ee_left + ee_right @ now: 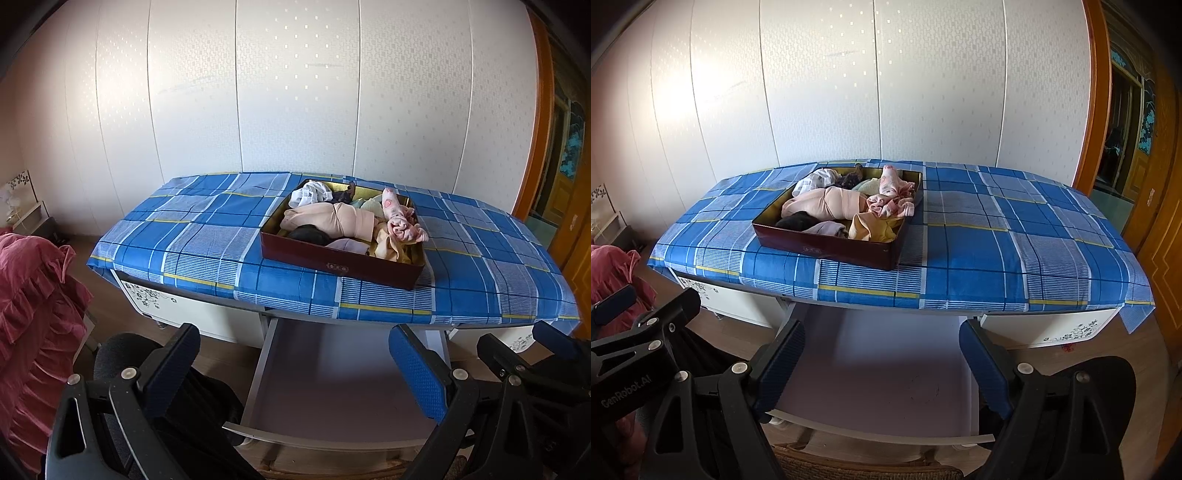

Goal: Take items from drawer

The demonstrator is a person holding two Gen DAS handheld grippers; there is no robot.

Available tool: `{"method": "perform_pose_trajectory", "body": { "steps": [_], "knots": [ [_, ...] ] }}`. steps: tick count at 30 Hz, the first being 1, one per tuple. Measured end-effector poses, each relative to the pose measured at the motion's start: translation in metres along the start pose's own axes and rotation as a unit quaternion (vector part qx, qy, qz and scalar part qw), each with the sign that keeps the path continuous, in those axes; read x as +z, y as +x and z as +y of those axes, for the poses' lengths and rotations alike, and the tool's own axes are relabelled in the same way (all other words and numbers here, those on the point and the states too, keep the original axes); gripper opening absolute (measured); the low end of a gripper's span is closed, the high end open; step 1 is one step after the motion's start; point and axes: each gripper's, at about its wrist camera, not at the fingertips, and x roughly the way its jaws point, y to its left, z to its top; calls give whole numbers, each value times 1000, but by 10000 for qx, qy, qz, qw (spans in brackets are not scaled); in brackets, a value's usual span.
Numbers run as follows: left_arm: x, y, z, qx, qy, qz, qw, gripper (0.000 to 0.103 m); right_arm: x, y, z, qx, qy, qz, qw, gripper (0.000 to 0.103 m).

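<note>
Pulled out right under both tools: the drawer [332, 387], pale and flat. Looks bare inside, though its near edge is hidden behind the tool arms. Nothing to grab there that can be seen.

Further ahead and higher up, on the blue checked cloth [207, 236]: a dark red box [332, 264] full of soft things. Probably the things to take out. Closest to the tools, a black bundle [308, 233] and a yellow cloth [388, 245]. Behind those, a long pink roll [332, 219] and a spotted pink sock [400, 225] hanging over the right rim. At the far end, a white cloth [308, 194].

Left gripper [293, 343]: wide open, holding nothing, tipped down over the drawer. Right gripper [882, 332]: wide open too, also holding nothing, just beside the left one.

To do this step well:
- Pick one thing first, best one on top, like the spotted pink sock or the pink roll.
- Lift the tool up and forward, clear of the table edge.
- Come down from above with fingers kept wide.
- Pinch the thick middle of the bundle, not a loose end.
- Squeeze gently, then lift straight up so nothing else gets dragged along.
- Keep the other tool out of the way, or rest it on the box rim if the box slides.
</note>
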Motion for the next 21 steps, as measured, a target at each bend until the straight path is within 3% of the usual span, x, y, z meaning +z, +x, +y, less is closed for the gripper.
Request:
{"method": "perform_pose_trajectory", "body": {
  "steps": [21],
  "knots": [
    [-4, 6, -1, -110, -30, 135, 9998, 103, -1, 3, -1, -19, 52, 69, 10000, 87]
  ]
}}
